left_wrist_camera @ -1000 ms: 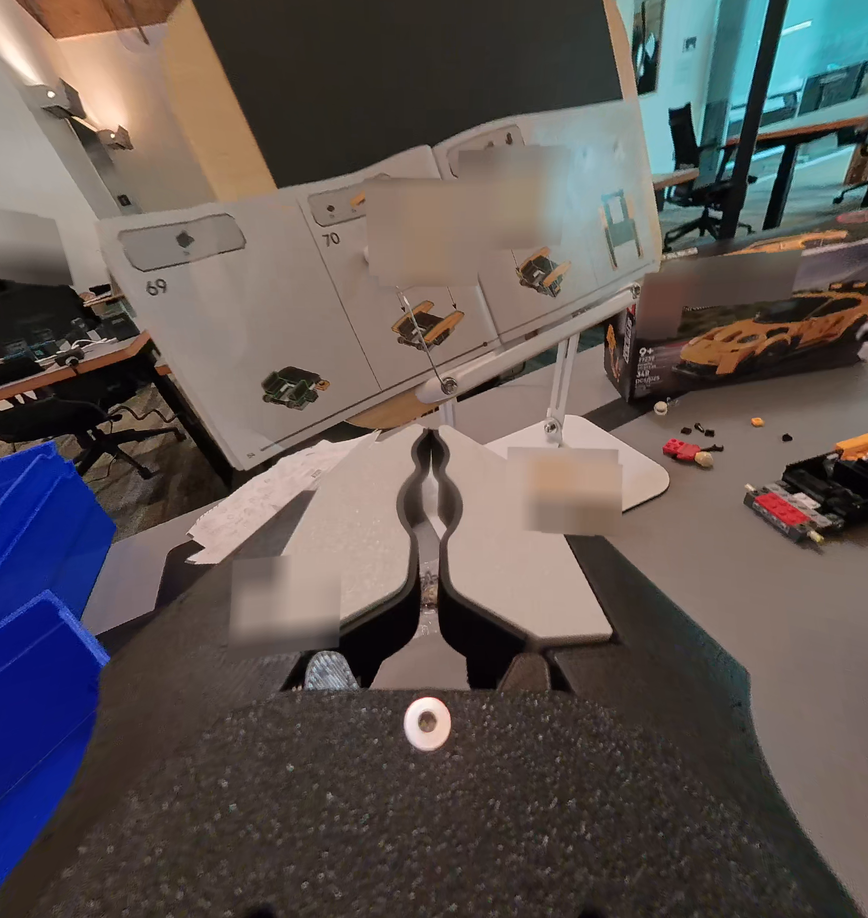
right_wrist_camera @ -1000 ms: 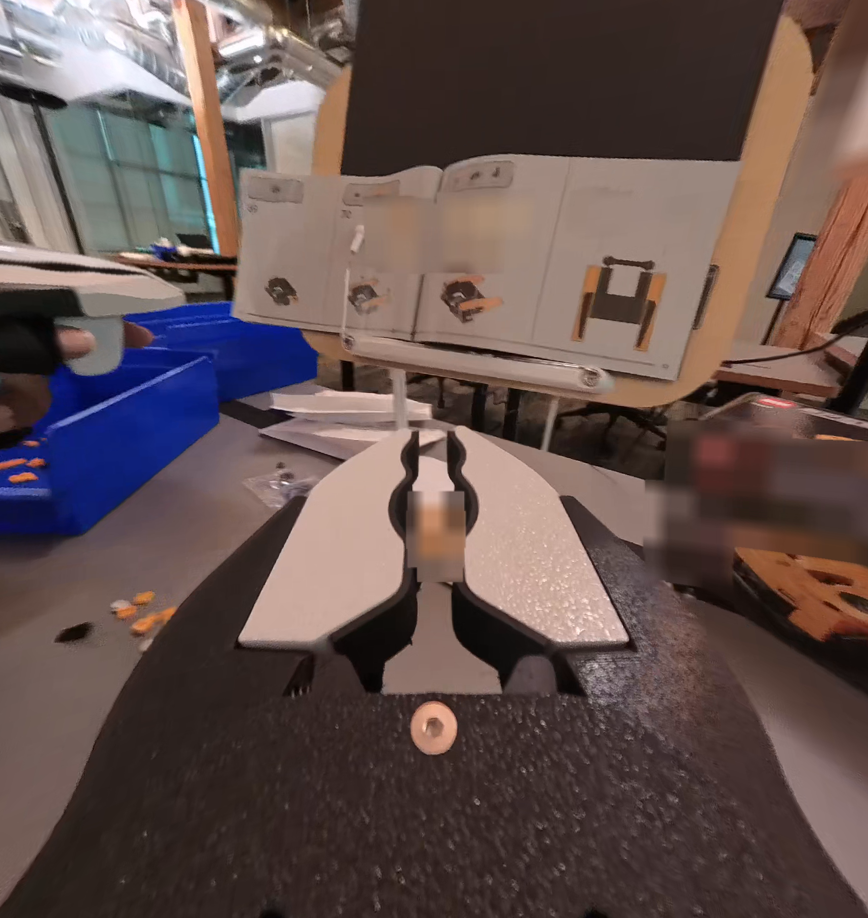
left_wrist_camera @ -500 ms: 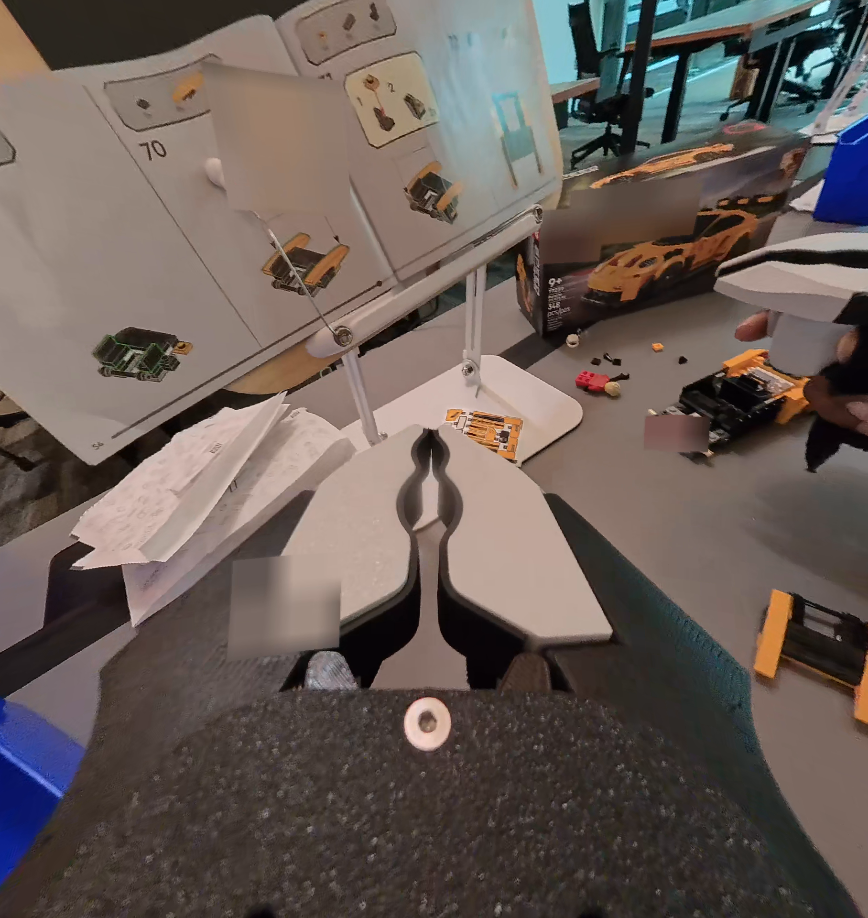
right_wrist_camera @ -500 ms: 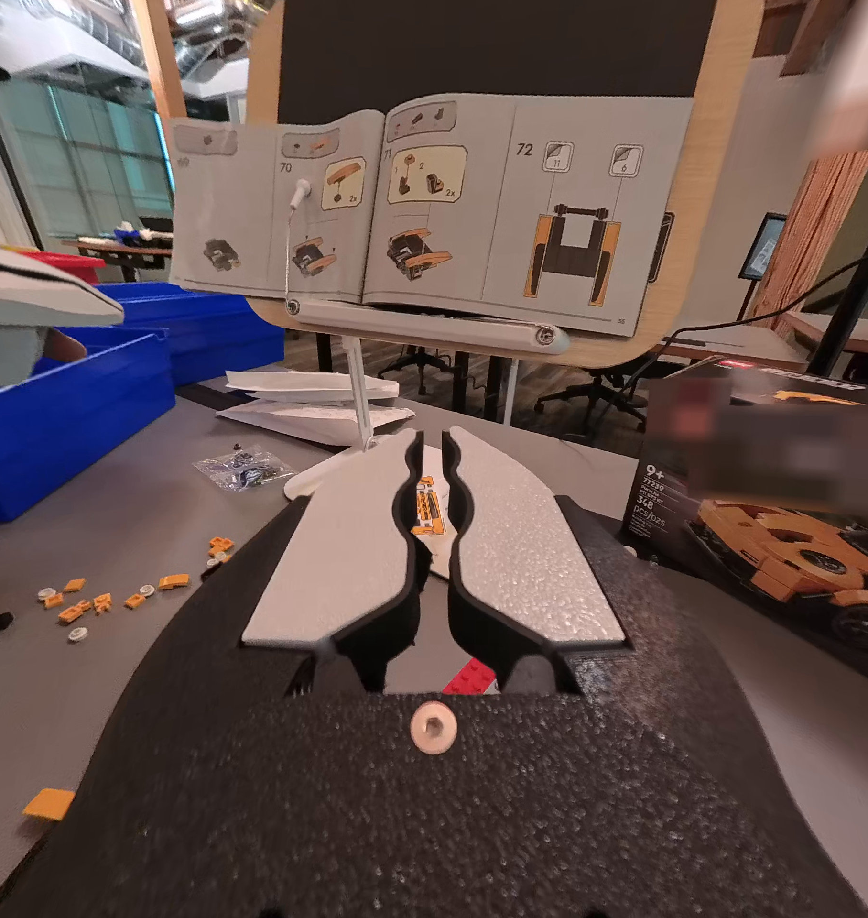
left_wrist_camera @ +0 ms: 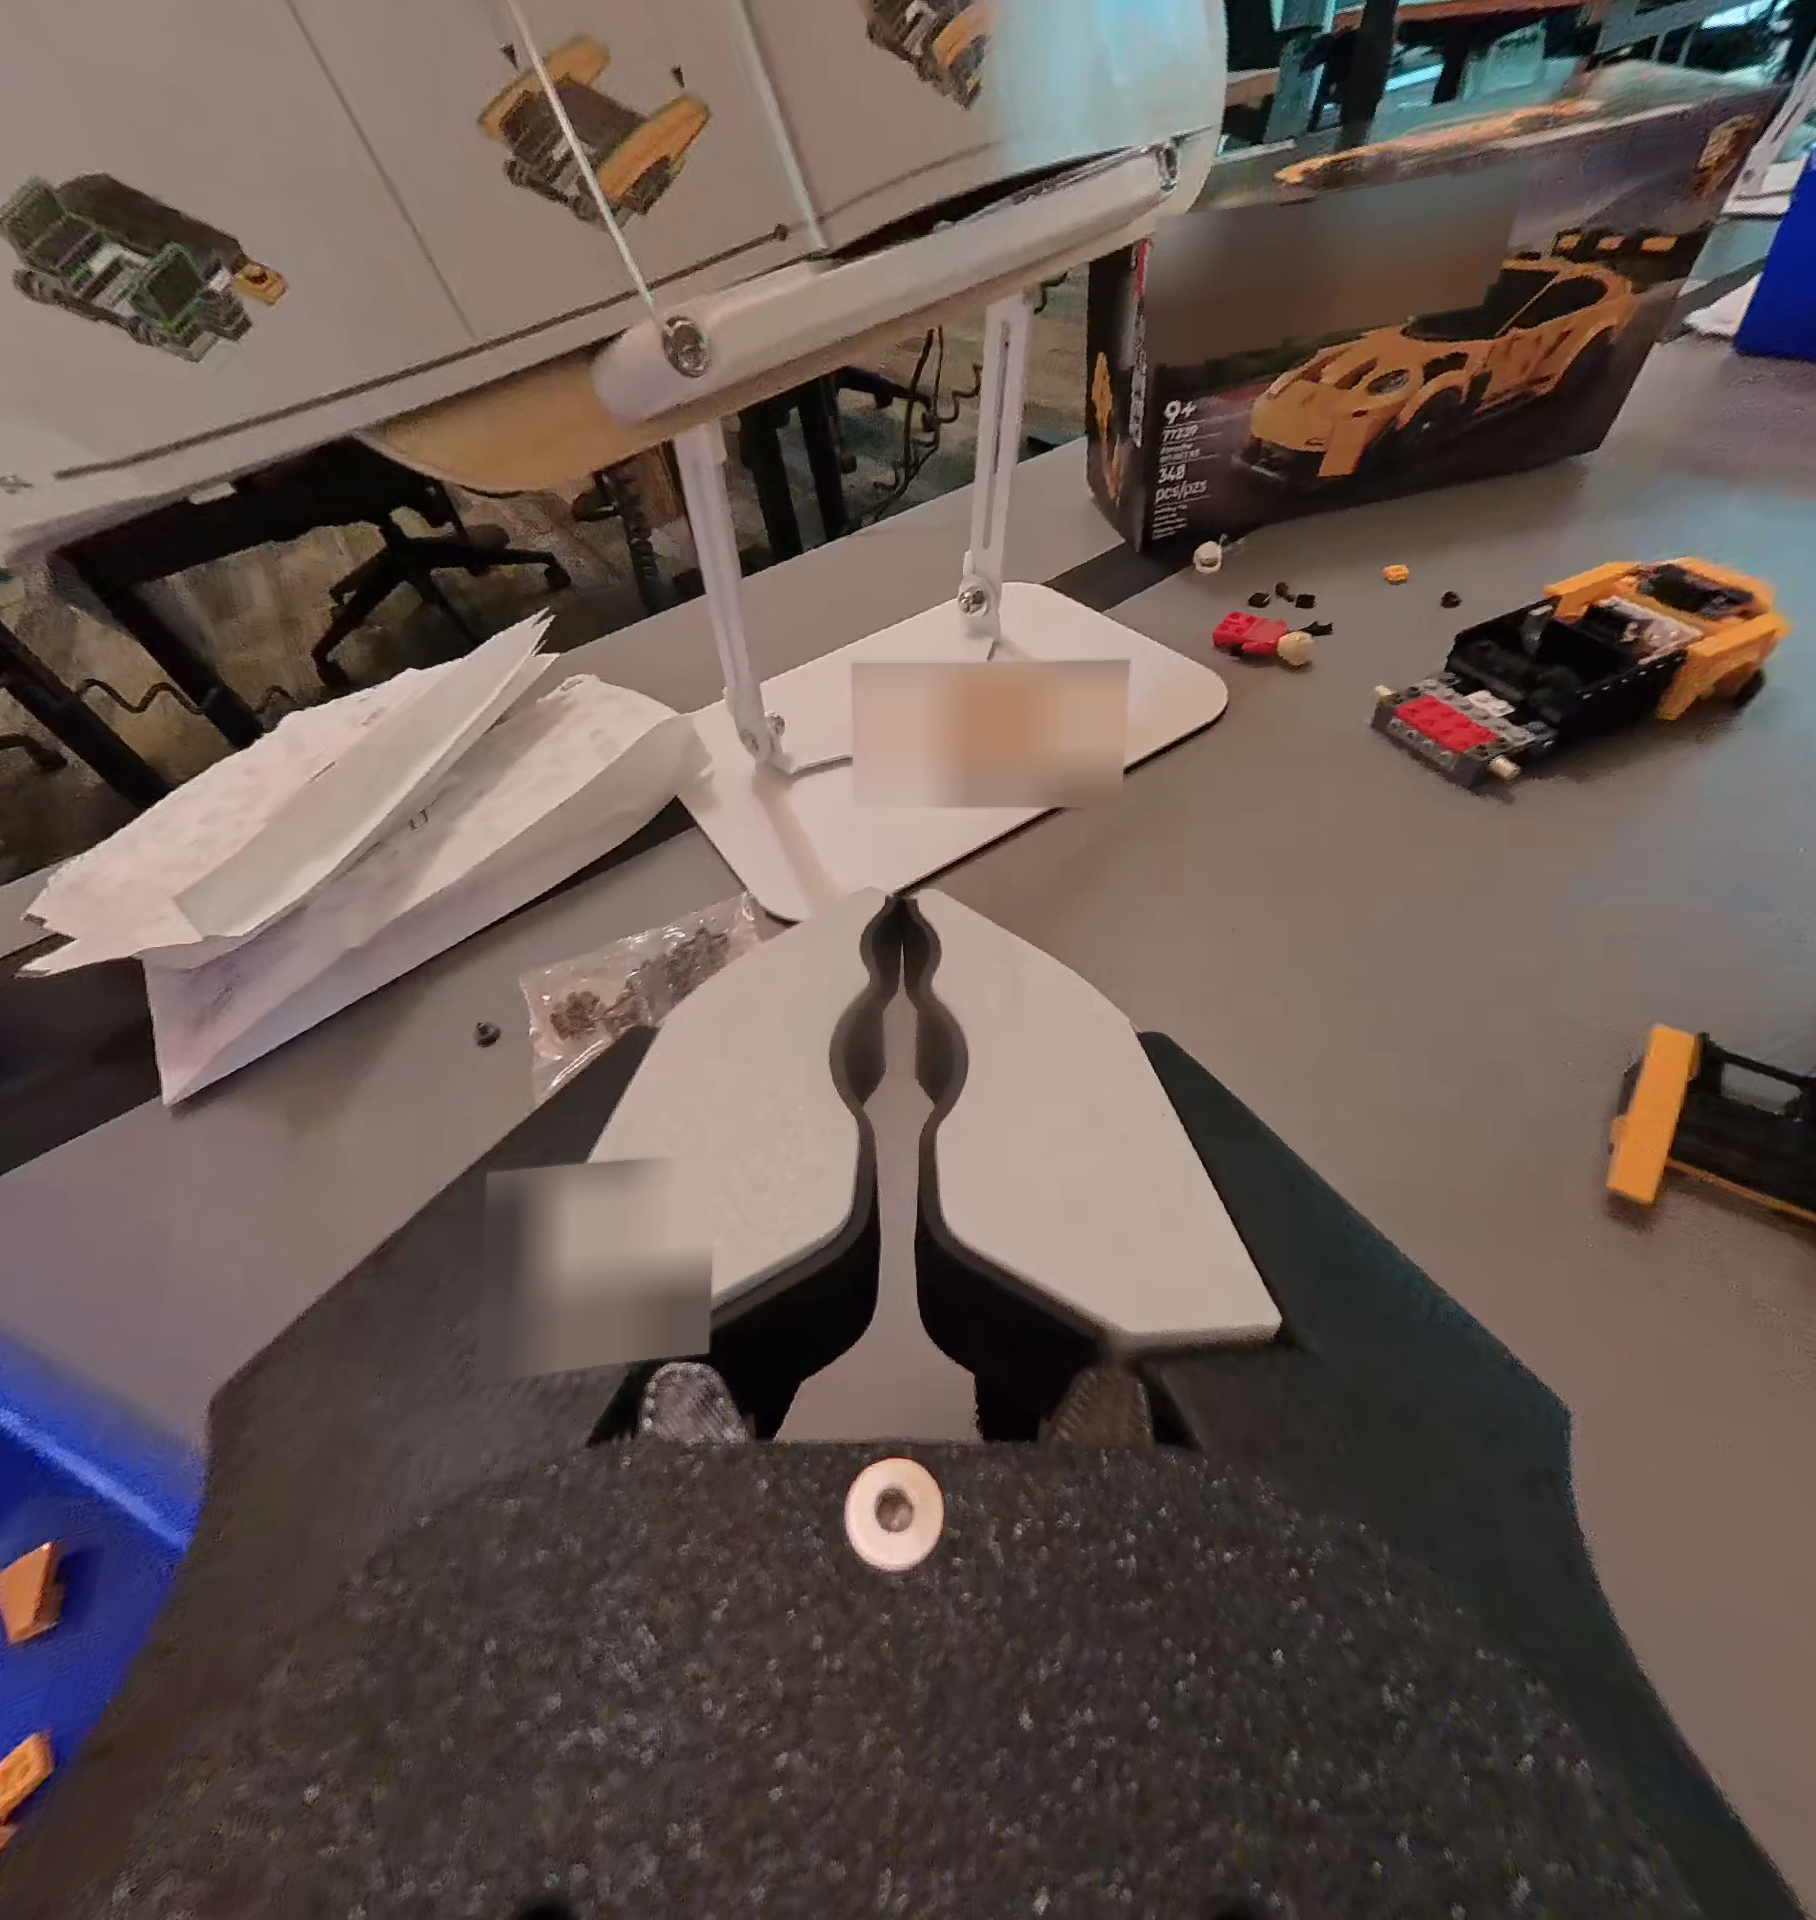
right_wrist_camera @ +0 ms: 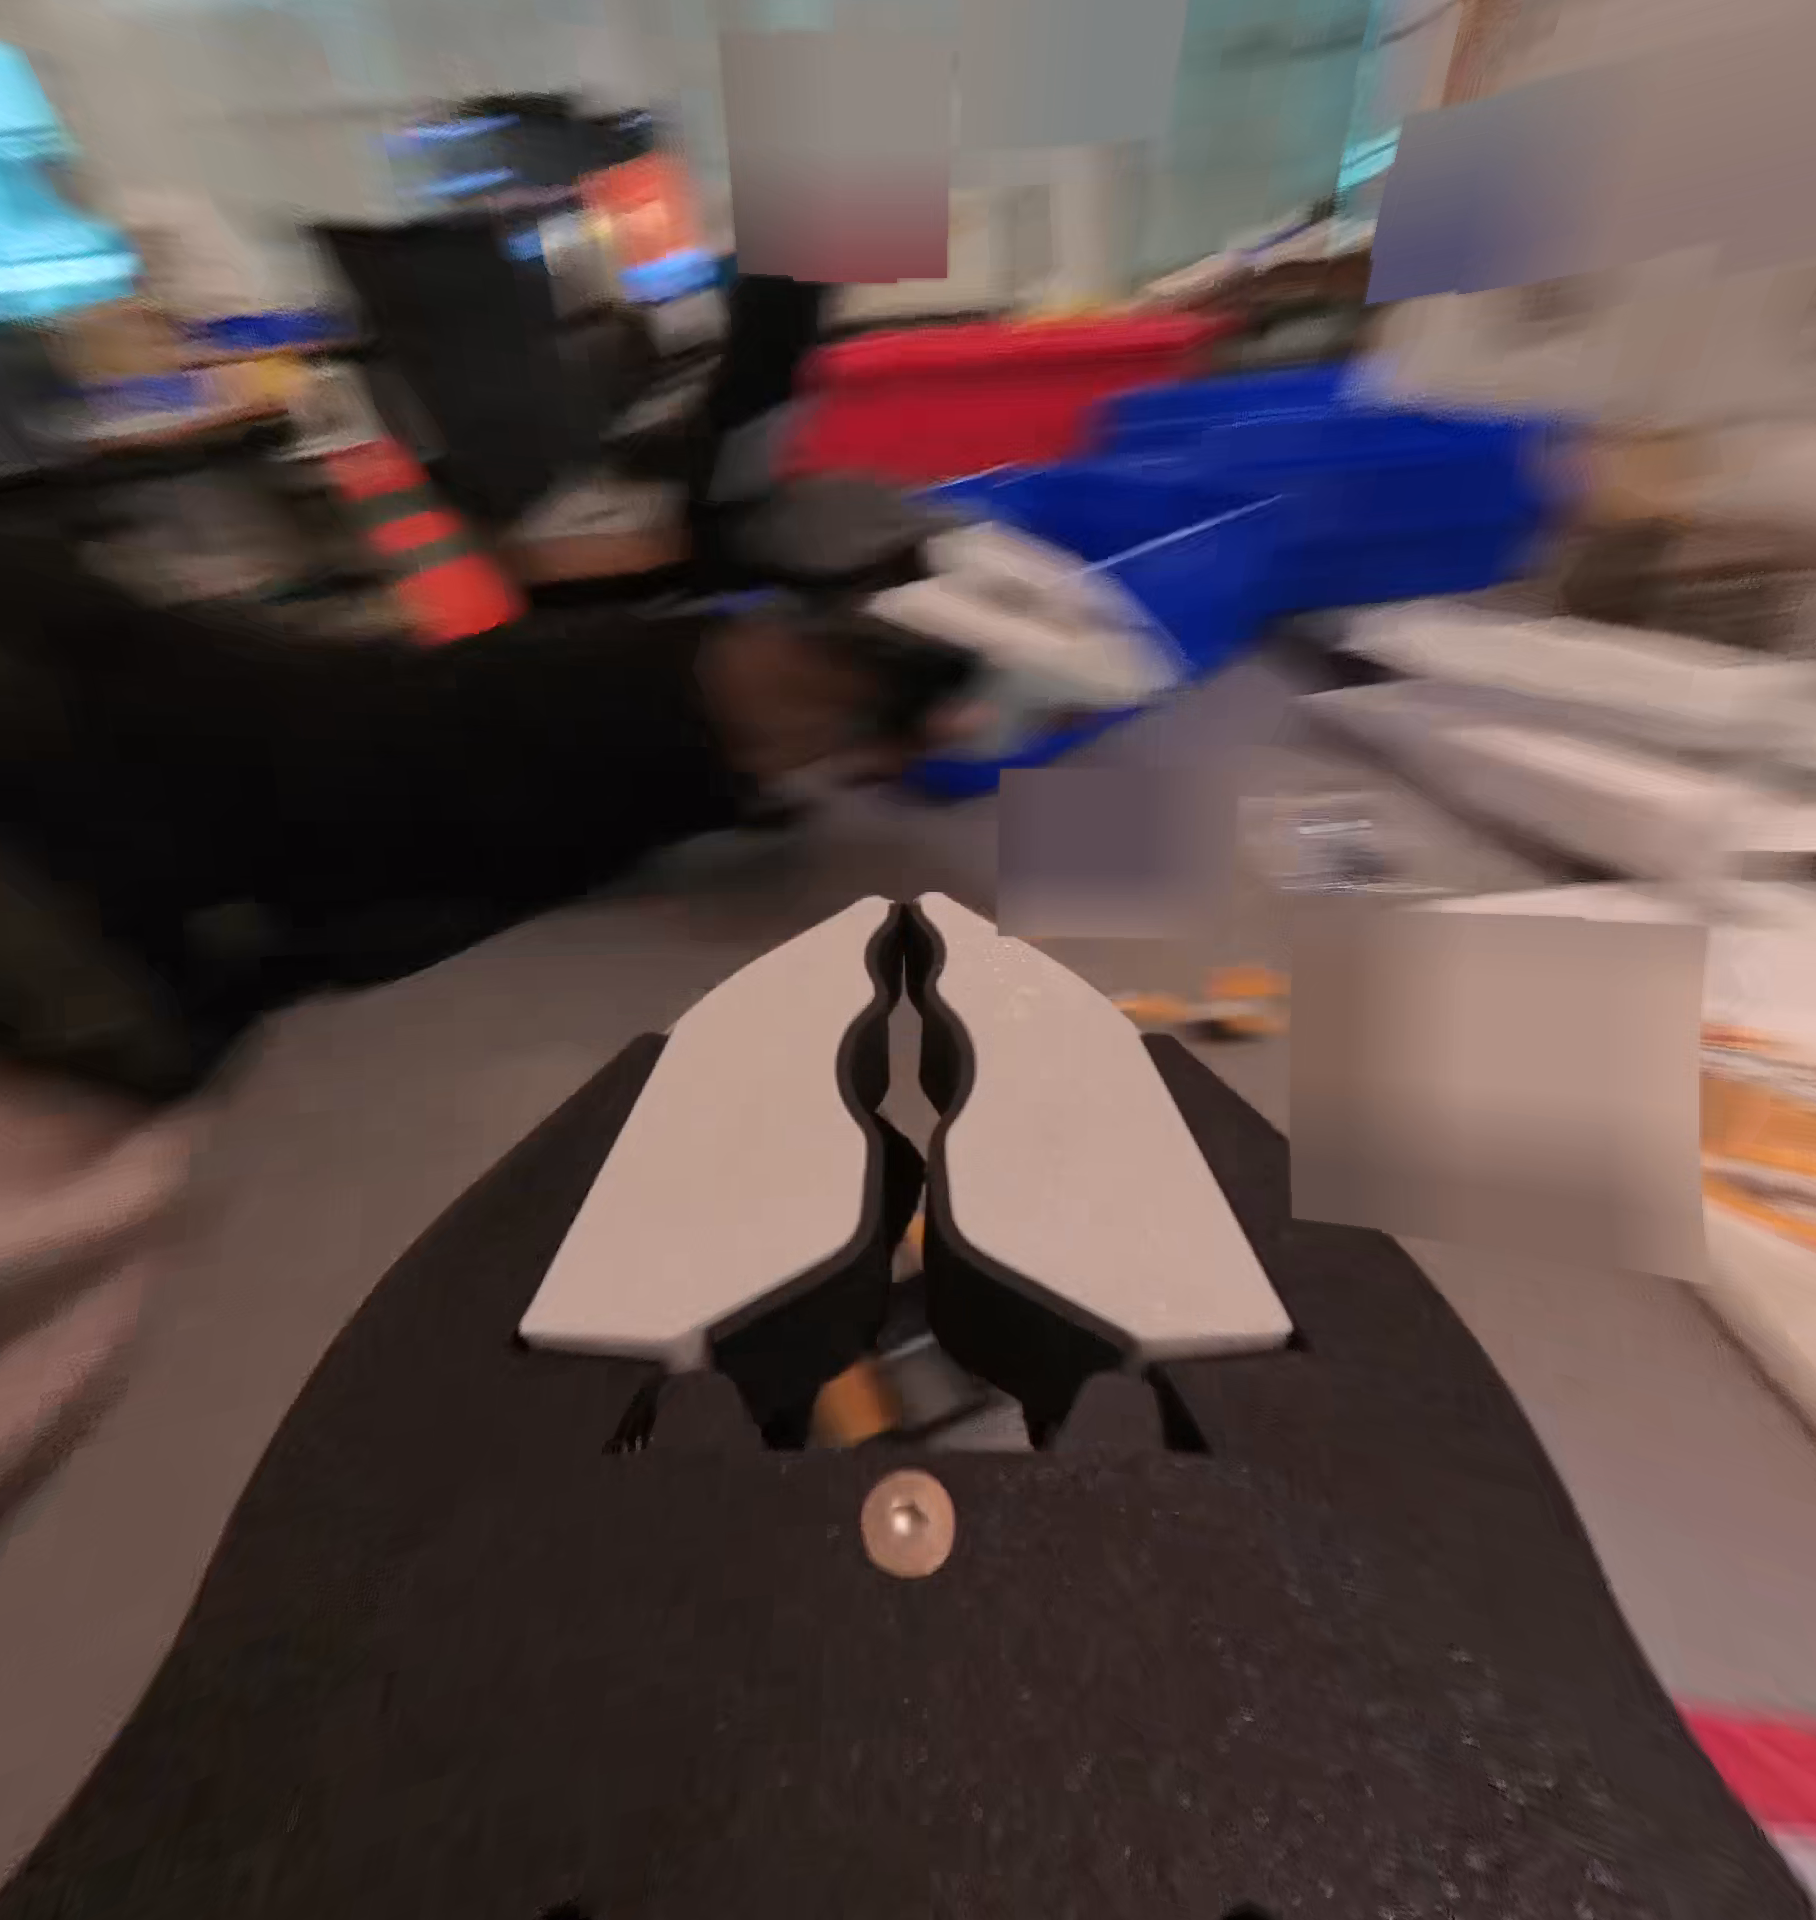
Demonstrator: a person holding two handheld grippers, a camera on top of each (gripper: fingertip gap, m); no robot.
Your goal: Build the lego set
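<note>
Grey table [left_wrist_camera: 1403, 935] under an open office, desks and chairs behind. Toward the far right edge: partly built car [left_wrist_camera: 1579, 665], black chassis with orange flanks and a red plate at its near end, resting flat, nothing touching it. Nearer, at the right edge: separate black-and-orange sub-assembly [left_wrist_camera: 1756, 1132], partly cut off by the frame. Likely light and rigid, yet prone to shedding pieces under a squeeze; safest taken across the stiff black middle or by the long orange side rails, not by small studded details. Loose tiny pieces and a red minifigure part [left_wrist_camera: 1262, 634] scattered between car and set box [left_wrist_camera: 1403, 343] along the far edge.

Outward from there: white book stand [left_wrist_camera: 987, 748] at mid-table carrying the open instruction booklet [left_wrist_camera: 364, 208]; emptied paper bags [left_wrist_camera: 343, 821] heaped toward the left edge; clear plastic bag [left_wrist_camera: 623, 977] of small dark parts just beside the left gripper [left_wrist_camera: 901, 914]. Blue bin [left_wrist_camera: 42, 1538] at the near left corner, a few orange plates inside.

Left gripper tips pressed together, holding nothing, hovering above the table. Right gripper [right_wrist_camera: 904, 914] likewise closed and empty at the tips; right wrist view heavily smeared, only blue and red bin shapes guessable beyond.
</note>
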